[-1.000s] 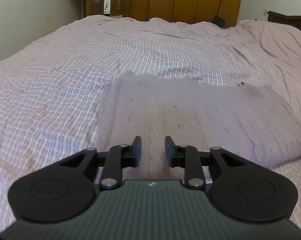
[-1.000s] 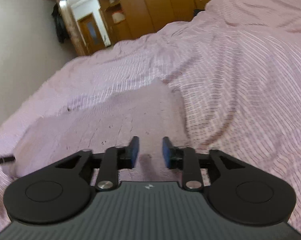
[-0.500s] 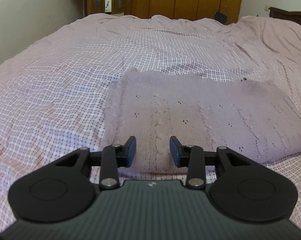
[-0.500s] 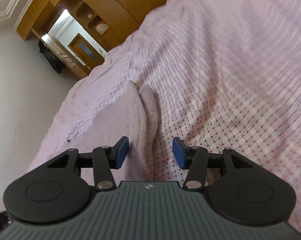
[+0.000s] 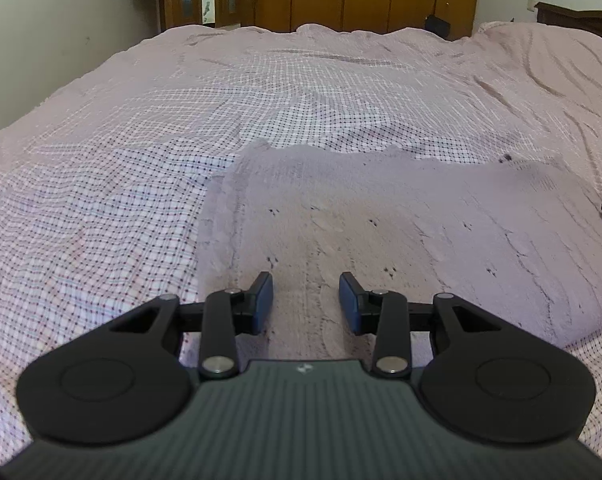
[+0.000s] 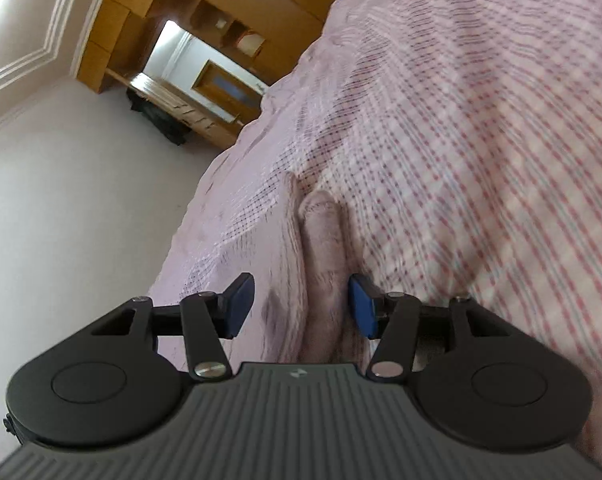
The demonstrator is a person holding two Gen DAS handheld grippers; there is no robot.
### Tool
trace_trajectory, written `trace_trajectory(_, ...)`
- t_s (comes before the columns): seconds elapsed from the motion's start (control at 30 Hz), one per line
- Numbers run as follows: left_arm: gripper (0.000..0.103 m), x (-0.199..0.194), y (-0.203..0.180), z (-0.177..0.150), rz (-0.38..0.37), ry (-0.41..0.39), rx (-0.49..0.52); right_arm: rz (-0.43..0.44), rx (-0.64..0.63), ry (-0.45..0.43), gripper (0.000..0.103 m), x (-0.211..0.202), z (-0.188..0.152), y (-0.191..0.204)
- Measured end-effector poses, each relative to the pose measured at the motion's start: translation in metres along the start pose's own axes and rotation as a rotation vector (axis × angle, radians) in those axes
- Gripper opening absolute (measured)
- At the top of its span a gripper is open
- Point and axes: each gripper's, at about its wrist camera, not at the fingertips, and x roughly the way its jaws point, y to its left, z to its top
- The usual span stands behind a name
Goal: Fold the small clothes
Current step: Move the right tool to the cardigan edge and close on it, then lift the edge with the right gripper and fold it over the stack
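Knit garment [image 5: 401, 240] laid flat on checked bedspread [image 5: 141, 160], part-folded by the look; more folds judged left. L gripper [image 5: 305, 302] open, nothing pinched. R gripper [image 6: 301, 306] just widened, jaws astride garment edge, unpinched.

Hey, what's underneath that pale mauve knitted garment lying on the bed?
The pale mauve knitted garment lies flat on the pink checked bedsheet, which shows all around it. Whatever is directly beneath is covered; nothing else pokes out from under its edges.
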Motion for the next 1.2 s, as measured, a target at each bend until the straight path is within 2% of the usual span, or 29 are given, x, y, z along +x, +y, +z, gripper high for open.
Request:
trace_trajectory(0.07, 0.039, 0.001, 0.001, 0.0, 0.0, -0.001, -0.001, 0.018, 0.01, 0.0, 0.057, 0.004, 0.006, -0.002)
trace_trajectory(0.13, 0.039, 0.002, -0.001, -0.001, 0.005, -0.002, 0.007, 0.023, 0.015, 0.001, 0.05, 0.004, 0.007, -0.004)
trace_trajectory(0.2, 0.039, 0.002, -0.003, -0.001, 0.011, -0.007, 0.02, 0.01, 0.025, 0.003, 0.032, 0.002, 0.006, -0.005)
trace_trajectory(0.3, 0.039, 0.002, -0.004, -0.002, 0.017, -0.012, 0.032, 0.0, 0.022, 0.002, 0.022, -0.001, 0.005, -0.003)
trace_trajectory(0.47, 0.039, 0.0, -0.002, -0.001, 0.013, -0.016, 0.014, -0.07, -0.027, -0.031, 0.018, 0.0, -0.001, 0.01)
trace_trajectory(0.63, 0.039, -0.003, -0.001, 0.002, 0.018, -0.029, 0.01, -0.079, -0.034, -0.051, 0.016, -0.005, -0.003, 0.035)
trace_trajectory(0.73, 0.039, -0.006, 0.004, 0.003, 0.01, -0.035, -0.022, -0.085, 0.022, -0.058, 0.016, -0.008, -0.003, 0.054)
trace_trajectory(0.87, 0.039, -0.01, 0.009, 0.007, -0.001, -0.05, -0.048, -0.134, -0.02, -0.048, 0.016, -0.001, -0.004, 0.098)
trace_trajectory(1.1, 0.039, -0.017, 0.03, 0.006, -0.024, -0.084, -0.011, -0.198, -0.104, 0.031, 0.016, 0.036, -0.015, 0.179)
trace_trajectory(1.2, 0.039, -0.015, 0.055, 0.008, -0.019, -0.093, -0.08, -0.227, -0.1, 0.058, 0.016, 0.058, -0.024, 0.211)
